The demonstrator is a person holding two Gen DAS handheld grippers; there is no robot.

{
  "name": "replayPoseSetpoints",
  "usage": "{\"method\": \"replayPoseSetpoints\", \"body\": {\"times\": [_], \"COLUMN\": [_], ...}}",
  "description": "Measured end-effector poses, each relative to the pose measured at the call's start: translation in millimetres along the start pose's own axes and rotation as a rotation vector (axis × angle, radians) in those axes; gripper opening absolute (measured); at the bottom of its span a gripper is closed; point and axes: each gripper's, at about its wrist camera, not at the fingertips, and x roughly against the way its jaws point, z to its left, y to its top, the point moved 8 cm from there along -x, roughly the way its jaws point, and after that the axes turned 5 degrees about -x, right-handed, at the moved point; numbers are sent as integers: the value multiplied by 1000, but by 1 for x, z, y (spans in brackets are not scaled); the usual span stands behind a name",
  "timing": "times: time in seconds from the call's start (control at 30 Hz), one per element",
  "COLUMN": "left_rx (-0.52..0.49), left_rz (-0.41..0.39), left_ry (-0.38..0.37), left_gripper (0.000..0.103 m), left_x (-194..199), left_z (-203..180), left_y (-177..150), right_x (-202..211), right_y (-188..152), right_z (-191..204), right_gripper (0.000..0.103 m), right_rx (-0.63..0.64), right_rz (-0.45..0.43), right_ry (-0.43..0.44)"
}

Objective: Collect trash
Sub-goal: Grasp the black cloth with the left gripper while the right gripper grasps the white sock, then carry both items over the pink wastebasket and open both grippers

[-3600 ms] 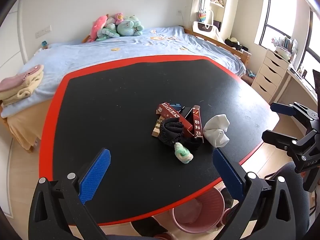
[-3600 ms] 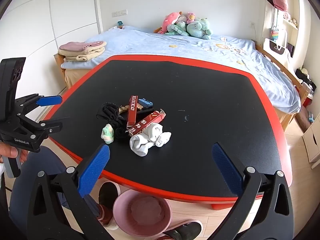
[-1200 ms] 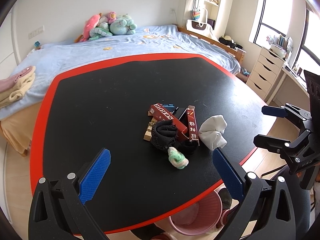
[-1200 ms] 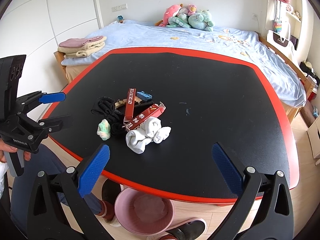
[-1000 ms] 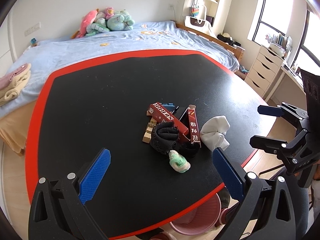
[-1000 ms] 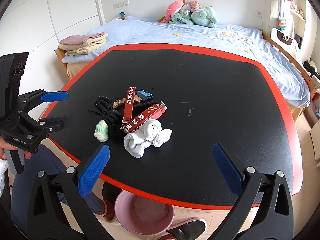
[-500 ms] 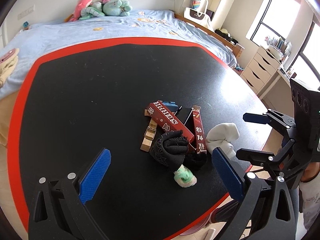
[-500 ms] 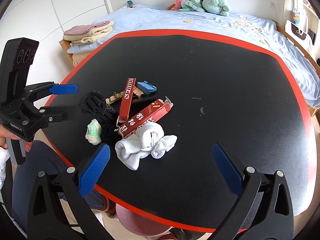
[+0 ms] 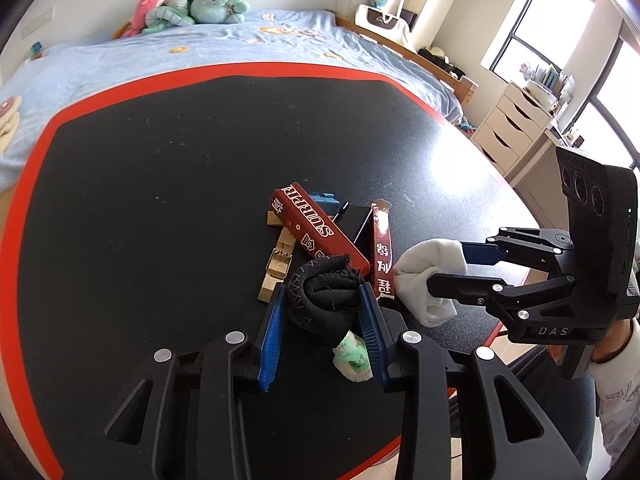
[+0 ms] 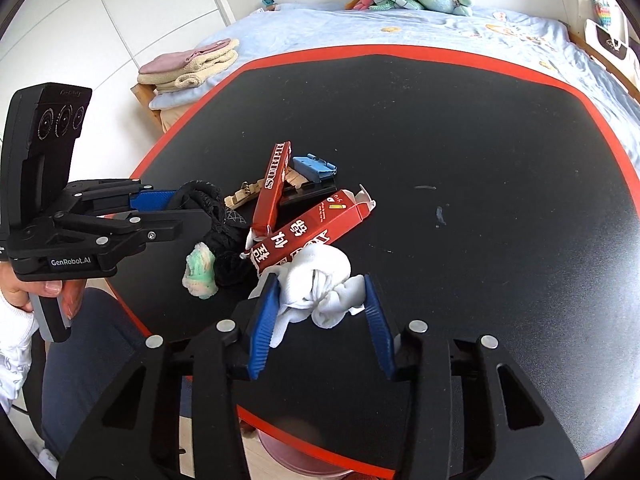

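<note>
A pile of trash lies near the front edge of the black table (image 9: 160,168). My left gripper (image 9: 322,294) is shut on a black sock bundle (image 9: 324,300); it also shows in the right wrist view (image 10: 224,216). My right gripper (image 10: 318,282) is shut on a white sock bundle (image 10: 320,284), also seen in the left wrist view (image 9: 428,276). Beside them lie two red cartons (image 9: 316,228) (image 10: 308,232), a green-white crumpled wad (image 9: 352,358) (image 10: 198,270), a wooden clothespin (image 9: 276,268) and a blue clip (image 10: 314,166).
A pink bin (image 10: 296,456) stands on the floor under the table's front edge. A bed with blue sheet (image 9: 160,52) and plush toys lies behind the table. White drawers (image 9: 512,136) stand at the right. Folded towels (image 10: 188,66) rest on the bed corner.
Both grippers came down and forward onto the pile and closed from wide open: the left around the black sock bundle, the right around the white sock bundle.
</note>
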Motion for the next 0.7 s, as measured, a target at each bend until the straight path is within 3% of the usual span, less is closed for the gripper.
{"method": "replayPoseSetpoints", "body": {"times": [0.2,0.7], "left_rx": [-7,-68], "left_rz": [-21,-98], "left_ry": [8,23], "left_gripper": [34,34], "left_x": [5,51], "left_z": [1,-25], "left_y": [5,7], "right_x": [5,65], "right_y": [0,-8], "right_z": [0,9], "right_gripper": [29,29], "right_rx": [5,17], "right_rz": [-16,-117], "right_ry": [-15,-45]}}
